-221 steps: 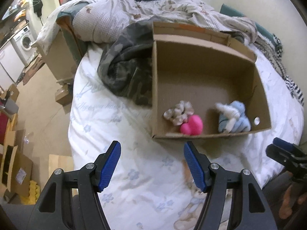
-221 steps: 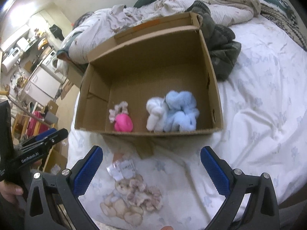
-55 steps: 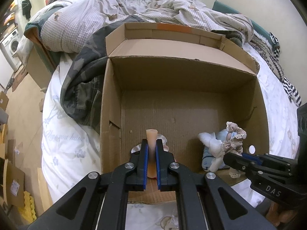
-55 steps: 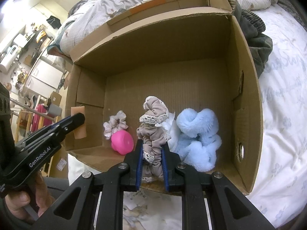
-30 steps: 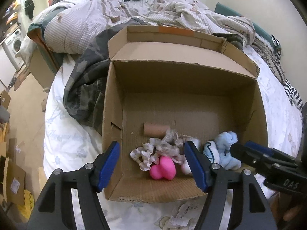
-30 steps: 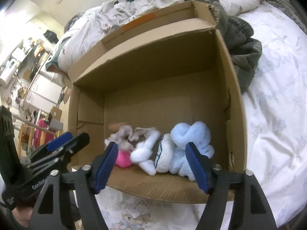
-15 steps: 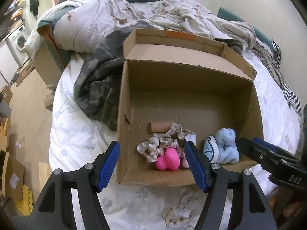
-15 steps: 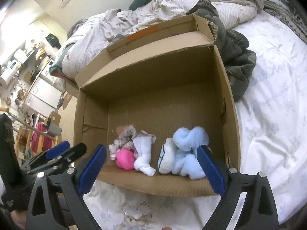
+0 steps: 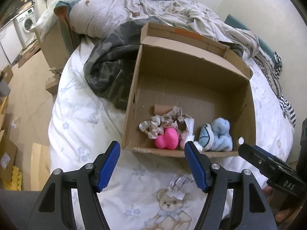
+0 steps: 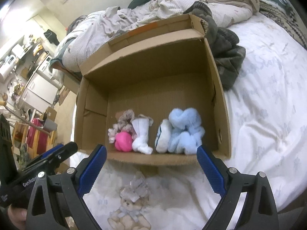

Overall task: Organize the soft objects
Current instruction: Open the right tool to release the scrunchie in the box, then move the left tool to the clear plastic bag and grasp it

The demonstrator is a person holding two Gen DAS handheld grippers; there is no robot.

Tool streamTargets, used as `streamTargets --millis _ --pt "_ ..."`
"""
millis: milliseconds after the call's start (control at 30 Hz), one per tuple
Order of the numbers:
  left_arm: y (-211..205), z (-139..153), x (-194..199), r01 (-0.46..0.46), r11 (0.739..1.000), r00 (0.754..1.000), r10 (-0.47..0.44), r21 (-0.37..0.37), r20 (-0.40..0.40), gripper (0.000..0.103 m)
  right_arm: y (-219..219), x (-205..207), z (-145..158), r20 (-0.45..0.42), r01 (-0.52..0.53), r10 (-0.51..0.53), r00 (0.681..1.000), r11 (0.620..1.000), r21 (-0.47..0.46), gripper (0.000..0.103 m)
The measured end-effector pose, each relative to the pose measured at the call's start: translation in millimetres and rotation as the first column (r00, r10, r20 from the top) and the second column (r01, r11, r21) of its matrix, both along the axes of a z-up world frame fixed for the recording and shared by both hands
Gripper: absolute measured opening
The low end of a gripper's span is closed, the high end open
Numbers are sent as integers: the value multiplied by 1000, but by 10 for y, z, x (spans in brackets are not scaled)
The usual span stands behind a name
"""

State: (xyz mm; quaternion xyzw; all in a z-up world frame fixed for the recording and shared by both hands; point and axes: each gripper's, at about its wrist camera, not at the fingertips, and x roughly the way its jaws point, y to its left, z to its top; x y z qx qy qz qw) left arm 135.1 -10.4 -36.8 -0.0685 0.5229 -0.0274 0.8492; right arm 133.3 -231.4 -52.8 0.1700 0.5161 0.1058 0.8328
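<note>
Soft toys (image 10: 184, 132) in box (image 10: 220, 115) on bed (image 10: 268, 115)

Unmade bed (image 9: 80, 126) fills a small, pale-walled bedroom.
Left of the bed, a washing machine (image 9: 25, 25) stands against the wall beyond the tan floor (image 9: 32, 88); rumpled quilts (image 9: 107, 13) heap at the bed's head.

Bed (image 9: 80, 126): cardboard box (image 9: 191, 57), rumpled blankets (image 9: 172, 13), crumpled wrapper (image 9: 180, 184).

Tan tube (image 9: 160, 108) half hidden behind the scrunchies (image 9: 165, 119).
</note>
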Motion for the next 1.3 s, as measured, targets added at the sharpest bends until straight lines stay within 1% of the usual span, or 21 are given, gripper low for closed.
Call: streamTargets --millis 100,167,233,267,367,433,533,633,700,767,800,900,933,1100,1167,1233,1300 --pt "-14 -41 -74 14 1000 1000 -14 22 0 67 5 -70 -48 -17 5 -5 1000 1000 -15 101" --pt "-8 -69 -105 22 999 1000 -22 42 0 67 22 -116 -81 -29 8 -9 1000 999 -46 101" --pt "13 -100 -128 25 998 1000 -24 57 -4 67 40 -159 -87 -31 20 -23 999 995 -97 101" --pt "28 -122 -143 26 998 1000 -26 62 -6 67 36 -176 -85 -27 20 -23 999 994 -106 101" --pt "43 -184 -178 37 996 999 -35 79 -24 67 16 -219 -93 -30 10 -12 999 996 -93 101" --pt "51 -210 -186 45 995 998 -42 84 -36 67 -5 -244 -94 -33 11 -14 999 995 -102 101" --pt "87 -241 -176 34 996 998 -31 77 -50 67 -68 -272 -106 -42 16 -20 999 995 -96 101" --pt "75 -299 -168 31 997 997 -26 74 -71 67 -147 -287 -130 -58 40 -45 997 995 -90 101" --pt "25 -368 -179 48 996 995 -42 70 -91 67 -230 -303 -177 -83 65 -71 994 995 -73 101" --pt "-56 -462 -190 81 996 988 -74 46 -136 67 -303 -303 -221 -105 82 -85 991 996 -31 101" --pt "-104 -520 -196 99 995 981 -94 19 -167 67 -326 -302 -236 -113 87 -89 990 996 -18 101" --pt "-250 -639 -213 128 991 967 -132 -31 -219 67 -336 -312 -252 -124 82 -85 989 996 -22 101" --pt "-327 -708 -216 149 988 957 -154 -41 -244 67 -331 -318 -256 -125 78 -80 989 997 -26 101" --pt "-628 -931 -205 229 973 935 -219 1 -280 67 -333 -313 -287 -139 74 -77 987 997 -22 101" --pt "-745 -1035 -181 268 963 924 -247 32 -293 66 -338 -310 -304 -145 79 -81 986 997 -19 101" --pt "-812 -1111 -166 286 956 919 -255 61 -301 67 -340 -310 -314 -147 79 -81 986 997 -20 101" --pt "-849 -1165 -147 293 955 914 -263 53 -309 67 -333 -307 -321 -149 75 -78 986 997 -26 101"
